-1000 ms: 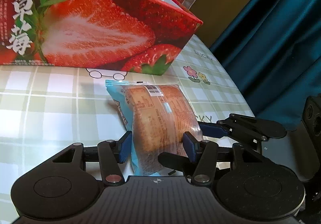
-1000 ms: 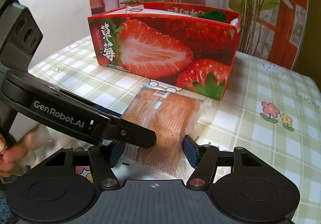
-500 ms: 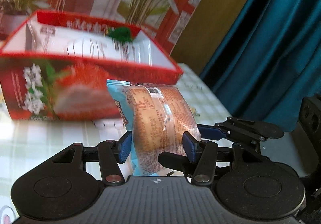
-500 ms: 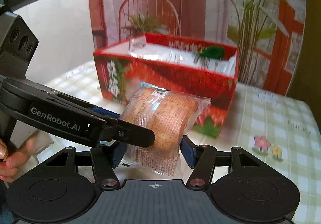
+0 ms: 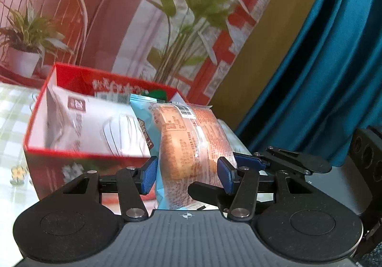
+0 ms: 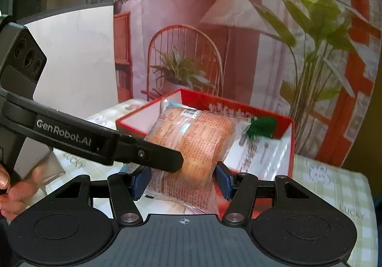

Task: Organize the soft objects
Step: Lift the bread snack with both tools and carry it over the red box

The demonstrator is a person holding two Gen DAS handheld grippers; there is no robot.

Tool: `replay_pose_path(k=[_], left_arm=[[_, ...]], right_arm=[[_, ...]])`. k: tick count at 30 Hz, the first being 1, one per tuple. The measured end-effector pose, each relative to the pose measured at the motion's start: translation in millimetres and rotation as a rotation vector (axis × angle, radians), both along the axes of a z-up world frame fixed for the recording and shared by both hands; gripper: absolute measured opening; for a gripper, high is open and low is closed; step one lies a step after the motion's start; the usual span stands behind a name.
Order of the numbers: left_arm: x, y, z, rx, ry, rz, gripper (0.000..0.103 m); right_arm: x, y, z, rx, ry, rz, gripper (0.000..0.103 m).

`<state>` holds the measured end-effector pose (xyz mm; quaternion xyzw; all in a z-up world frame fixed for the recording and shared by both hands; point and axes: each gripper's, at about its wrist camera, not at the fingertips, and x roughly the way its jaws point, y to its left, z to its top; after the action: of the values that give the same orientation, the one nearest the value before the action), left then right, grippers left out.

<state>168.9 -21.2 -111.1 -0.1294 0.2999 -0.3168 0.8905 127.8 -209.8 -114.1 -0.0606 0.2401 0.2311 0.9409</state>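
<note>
Partly, the bread packet [image 5: 191, 147] hides the red box [image 5: 78, 154].

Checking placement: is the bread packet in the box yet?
Not yet: bread packet is pinched by both grippers in front of the box.

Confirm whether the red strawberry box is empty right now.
No: in the left wrist view the red strawberry box already holds a white packaged item, with something green at its far end.
</note>
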Motion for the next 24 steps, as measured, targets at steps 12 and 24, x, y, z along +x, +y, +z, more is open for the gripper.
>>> replay_pose_path(k=[12, 24], left_arm=[[40.5, 14.2, 5.4, 0.005, -0.029, 0.052, 0.056], [84.3, 25.0, -9.4, -0.039, -0.012, 0.085, 0.056]], right_arm=[[50.9, 23.9, 6.3, 0.007, -0.041, 0.032, 0.055], [96.8, 24.6, -4.0, 0.073, -0.008, 0.009, 0.054]])
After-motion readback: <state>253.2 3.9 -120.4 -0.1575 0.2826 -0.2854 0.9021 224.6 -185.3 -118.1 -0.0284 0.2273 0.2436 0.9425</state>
